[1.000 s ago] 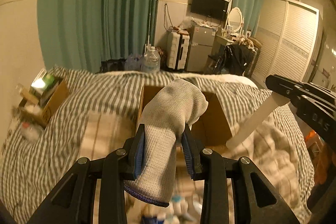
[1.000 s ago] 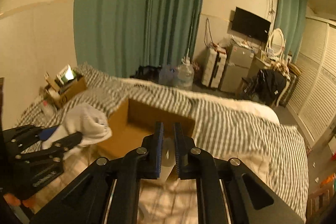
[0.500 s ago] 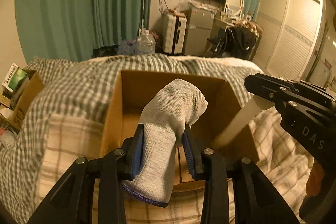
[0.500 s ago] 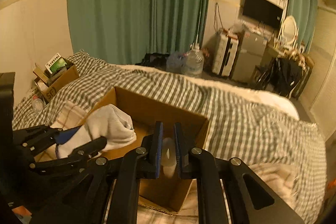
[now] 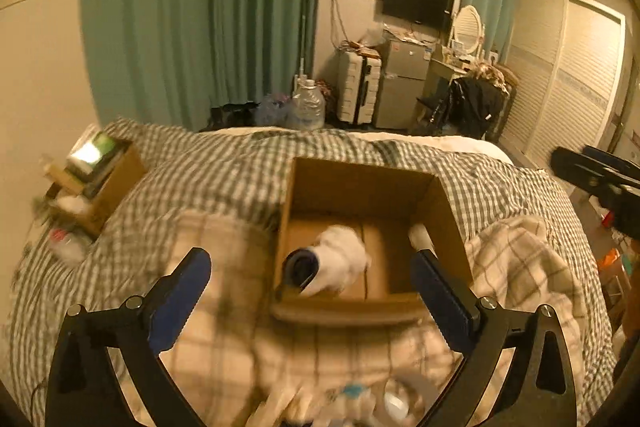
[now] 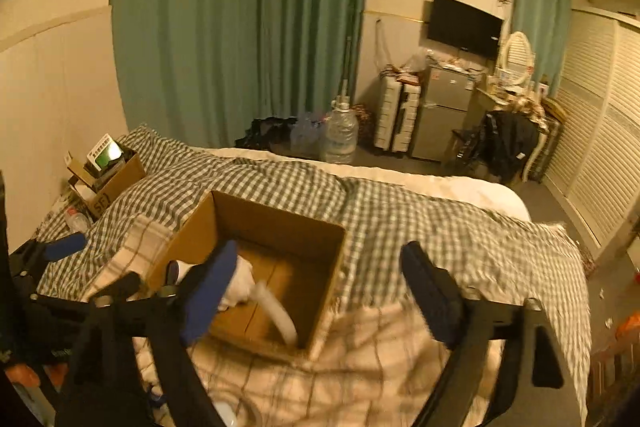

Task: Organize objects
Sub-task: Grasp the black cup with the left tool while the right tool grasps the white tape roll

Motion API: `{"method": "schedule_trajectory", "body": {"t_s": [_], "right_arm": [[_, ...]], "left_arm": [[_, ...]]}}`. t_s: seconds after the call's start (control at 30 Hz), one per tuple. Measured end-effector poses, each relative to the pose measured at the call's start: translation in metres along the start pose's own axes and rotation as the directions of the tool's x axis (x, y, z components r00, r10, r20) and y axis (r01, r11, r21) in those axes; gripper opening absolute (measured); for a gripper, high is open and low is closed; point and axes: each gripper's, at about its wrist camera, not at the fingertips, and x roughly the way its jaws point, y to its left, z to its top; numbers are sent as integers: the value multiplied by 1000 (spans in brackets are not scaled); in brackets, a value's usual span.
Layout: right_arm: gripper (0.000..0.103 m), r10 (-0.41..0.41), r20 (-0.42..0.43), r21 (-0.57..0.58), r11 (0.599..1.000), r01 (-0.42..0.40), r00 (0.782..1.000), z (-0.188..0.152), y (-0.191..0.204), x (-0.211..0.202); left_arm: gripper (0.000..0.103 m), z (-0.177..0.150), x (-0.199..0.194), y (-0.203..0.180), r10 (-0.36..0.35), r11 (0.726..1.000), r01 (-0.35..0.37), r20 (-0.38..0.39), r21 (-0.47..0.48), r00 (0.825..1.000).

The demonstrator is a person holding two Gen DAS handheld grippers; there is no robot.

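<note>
An open cardboard box [image 5: 360, 179] [image 6: 280, 223] sits on the checked bedspread. A white knitted glove [image 5: 340, 261] [image 6: 240, 283] with a dark cuff lies inside it on the left. A white tube [image 5: 418, 239] [image 6: 276, 315] lies inside, leaning against the box's right wall. My left gripper [image 5: 312, 291] is wide open and empty, just short of the box's near wall. My right gripper [image 6: 320, 287] is wide open and empty, above the box's near right corner. The right gripper also shows at the far right of the left wrist view [image 5: 600, 183].
A smaller cardboard box [image 5: 100, 183] [image 6: 108, 179] with books and clutter sits at the bed's far left. A cream plaid blanket [image 5: 224, 347] lies under the near side of the box. Small items [image 5: 360, 399] lie at the bed's near edge. Water jug [image 6: 340, 135], suitcase and fridge stand beyond.
Both grippers opened wide. The glove dropped from the left one and the tube from the right one into the box. Both grippers pulled back slightly.
</note>
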Motion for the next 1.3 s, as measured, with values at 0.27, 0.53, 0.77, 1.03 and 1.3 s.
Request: {"method": "schedule_trajectory", "body": {"t_s": [0.27,0.53,0.77,1.03,1.3], "right_arm": [[96,48,-84,13,999,-47,995,-77,35,-35],[96,85,-273,-41,994,-99,958,-159,77,13],[96,90,-374,-32,993,-110,923,-192,79,57],[96,125,-427,14,991,-131,896,-203,77,88],[90,139,-454,15,989,-148,880,-212,81,100]], "left_arm": [[103,-82,-28,40,60,993,-68,-95,-91,994],[103,-163,-4,33,112,992,-123,-209,-38,971],[85,-191,12,7,97,994,-82,-259,71,961],[45,-201,28,9,42,999,-31,-334,40,942],[8,-200,20,6,11,999,4,-318,48,948]]}}
